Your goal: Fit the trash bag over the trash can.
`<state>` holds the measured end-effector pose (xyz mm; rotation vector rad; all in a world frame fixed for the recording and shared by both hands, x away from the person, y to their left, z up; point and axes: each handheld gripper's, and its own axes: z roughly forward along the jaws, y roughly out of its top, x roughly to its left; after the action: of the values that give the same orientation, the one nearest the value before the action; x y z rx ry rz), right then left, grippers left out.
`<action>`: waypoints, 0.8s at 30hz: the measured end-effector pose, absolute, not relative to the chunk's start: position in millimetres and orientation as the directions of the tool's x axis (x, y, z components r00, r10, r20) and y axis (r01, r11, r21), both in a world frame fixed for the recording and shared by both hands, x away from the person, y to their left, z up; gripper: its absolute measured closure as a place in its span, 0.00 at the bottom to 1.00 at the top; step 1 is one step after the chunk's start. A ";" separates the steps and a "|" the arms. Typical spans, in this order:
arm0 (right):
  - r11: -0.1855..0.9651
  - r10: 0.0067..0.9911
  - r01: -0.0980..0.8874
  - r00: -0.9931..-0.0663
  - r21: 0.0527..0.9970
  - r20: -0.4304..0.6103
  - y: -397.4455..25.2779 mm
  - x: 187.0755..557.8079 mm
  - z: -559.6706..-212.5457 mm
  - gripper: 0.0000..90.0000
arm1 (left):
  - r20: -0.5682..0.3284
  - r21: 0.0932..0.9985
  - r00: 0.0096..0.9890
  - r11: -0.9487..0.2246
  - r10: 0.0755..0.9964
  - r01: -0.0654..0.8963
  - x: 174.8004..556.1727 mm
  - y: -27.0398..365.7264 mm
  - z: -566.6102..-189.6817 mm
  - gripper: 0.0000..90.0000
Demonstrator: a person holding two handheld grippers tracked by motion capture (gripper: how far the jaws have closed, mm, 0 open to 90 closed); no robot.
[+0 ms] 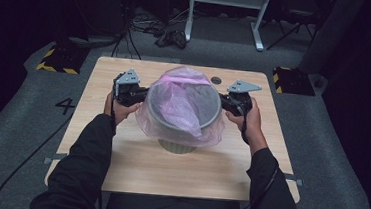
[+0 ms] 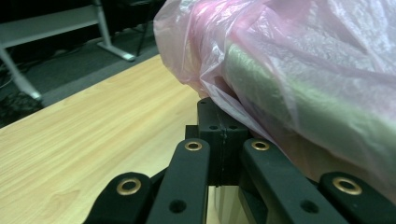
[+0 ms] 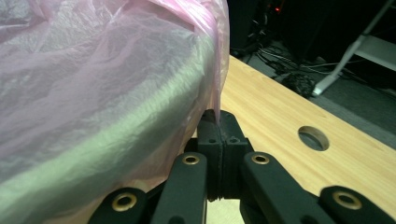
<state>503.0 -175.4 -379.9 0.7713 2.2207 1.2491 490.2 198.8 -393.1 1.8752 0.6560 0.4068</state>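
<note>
Bin (image 1: 182, 147) mid-surface (image 1: 119, 159), pink bag (image 1: 173, 103) draped over rim | left gripper (image 1: 141, 95), right gripper (image 1: 225, 103) flank it, equally near | fingers clamped together on bag's hem, opposite sides

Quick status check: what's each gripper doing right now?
Left gripper: closed, pinching the pink bag at the bin's side.
Right gripper: closed, pinching the pink bag's edge on the other side.

Bag (image 1: 176, 101): sheer pink. Bin (image 1: 192, 116): grey-green. Table (image 1: 134, 155): pale wood grain. Grippers (image 1: 141, 95) (image 1: 223, 103): black w/ brass rivets, grey top plates. Sleeves (image 1: 81, 166): black. Floor (image 1: 16, 121): grey, black "4"; yellow/black hazard stripes on blocks (image 1: 56, 60).
</note>
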 end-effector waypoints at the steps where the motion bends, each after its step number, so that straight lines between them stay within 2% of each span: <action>1: 0.423 0.669 0.239 -0.733 0.874 -0.123 -177.9 499.7 -380.1 1.00 | -0.021 0.923 0.799 -0.295 0.601 0.246 487.6 197.9 -393.2 1.00; 7: 0.416 0.680 0.235 -0.722 0.878 -0.129 -191.8 489.3 -377.7 1.00 | 0.004 0.919 0.784 -0.311 0.620 0.242 489.2 190.3 -393.6 1.00; 11: 0.366 0.728 0.252 -0.677 0.896 -0.106 -196.2 497.6 -375.4 1.00 | -0.048 0.918 0.761 -0.272 0.647 0.290 502.9 187.8 -398.7 1.00; 16: 0.375 0.739 0.279 -0.666 0.884 -0.103 -187.2 508.3 -383.2 1.00 | -0.105 0.904 0.744 -0.248 0.660 0.347 517.8 183.7 -407.2 1.00; 20: 0.390 0.733 0.322 -0.676 0.863 -0.079 -181.8 513.7 -388.9 1.00 | -0.121 0.866 0.739 -0.293 0.663 0.405 526.2 180.8 -415.5 1.00; 24: 0.428 0.713 0.354 -0.697 0.831 -0.070 -179.6 514.4 -397.6 1.00 | -0.107 0.847 0.744 -0.331 0.659 0.415 523.1 178.3 -420.1 1.00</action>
<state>514.4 -179.6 -397.6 0.9065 2.2723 1.1765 523.1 178.3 -420.1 1.9716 0.8161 0.3162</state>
